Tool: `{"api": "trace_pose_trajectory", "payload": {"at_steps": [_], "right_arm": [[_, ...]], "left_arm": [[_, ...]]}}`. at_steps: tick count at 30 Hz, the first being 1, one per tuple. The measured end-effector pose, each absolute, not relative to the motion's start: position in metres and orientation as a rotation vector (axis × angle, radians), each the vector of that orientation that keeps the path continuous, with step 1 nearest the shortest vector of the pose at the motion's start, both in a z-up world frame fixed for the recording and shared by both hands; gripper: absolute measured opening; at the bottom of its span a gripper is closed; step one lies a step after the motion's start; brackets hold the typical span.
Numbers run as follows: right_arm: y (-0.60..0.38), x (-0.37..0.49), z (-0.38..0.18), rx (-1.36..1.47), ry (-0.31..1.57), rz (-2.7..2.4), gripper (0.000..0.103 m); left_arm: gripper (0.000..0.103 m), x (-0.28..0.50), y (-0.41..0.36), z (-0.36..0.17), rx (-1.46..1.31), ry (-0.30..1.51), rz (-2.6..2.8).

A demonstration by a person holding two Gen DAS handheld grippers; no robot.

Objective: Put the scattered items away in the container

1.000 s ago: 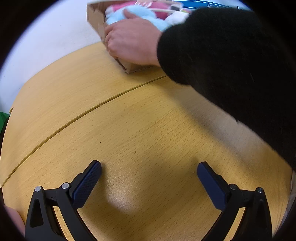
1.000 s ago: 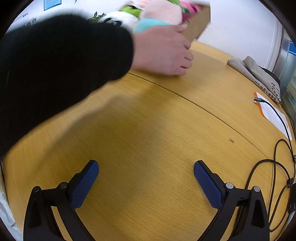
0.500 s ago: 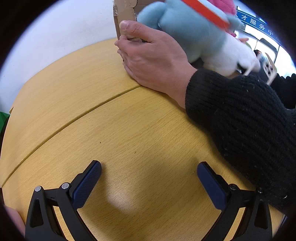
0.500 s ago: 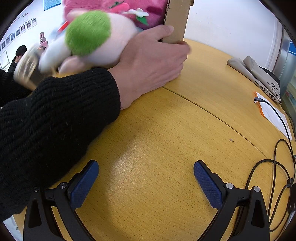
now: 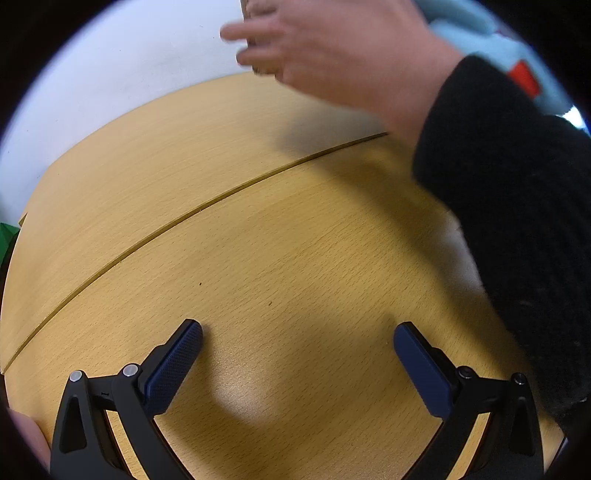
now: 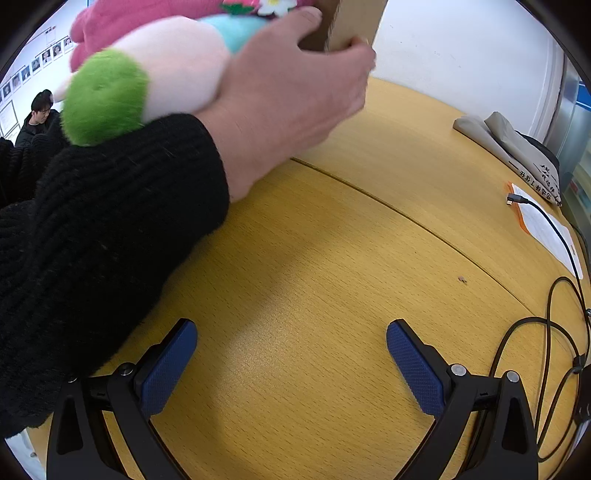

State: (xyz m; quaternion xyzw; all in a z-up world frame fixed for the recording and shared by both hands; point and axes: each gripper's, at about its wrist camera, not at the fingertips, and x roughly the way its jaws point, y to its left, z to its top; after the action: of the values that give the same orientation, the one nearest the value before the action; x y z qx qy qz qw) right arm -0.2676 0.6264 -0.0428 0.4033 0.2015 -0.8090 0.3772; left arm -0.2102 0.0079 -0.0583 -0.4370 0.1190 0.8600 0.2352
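A bare hand in a black sleeve (image 6: 291,96) grips a cardboard box (image 6: 354,22) and holds it tipped above the wooden table (image 6: 332,277). Plush toys spill from it: a pink one (image 6: 147,14), a pale one with a green patch (image 6: 107,96), and a light blue one (image 5: 480,40) in the left wrist view. The hand (image 5: 343,55) is blurred there, with a sliver of box (image 5: 247,7) behind it. My left gripper (image 5: 297,345) and my right gripper (image 6: 291,343) are both open and empty, low over the table, well short of the box.
A grey folded cloth (image 6: 513,147) lies at the table's far right. A paper sheet (image 6: 546,229) and black cables (image 6: 554,325) lie along the right edge. A seam (image 5: 184,218) crosses the tabletop. A seated person (image 6: 37,118) is in the far left background.
The hand has lifted and tipped the box higher over the table, and the plush toys have slid out toward its opening. Neither gripper has moved.
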Motion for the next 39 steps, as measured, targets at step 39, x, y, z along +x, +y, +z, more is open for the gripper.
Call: {"api": "trace_pose_trajectory", "payload": {"at_steps": [39], "right_arm": [[0.626,-0.268,-0.043,1.031,0.515,-2.069,0.103]], "left_arm": [[0.103,-0.227,0.009,-0.06,-1.199,0.326,2.357]]}}
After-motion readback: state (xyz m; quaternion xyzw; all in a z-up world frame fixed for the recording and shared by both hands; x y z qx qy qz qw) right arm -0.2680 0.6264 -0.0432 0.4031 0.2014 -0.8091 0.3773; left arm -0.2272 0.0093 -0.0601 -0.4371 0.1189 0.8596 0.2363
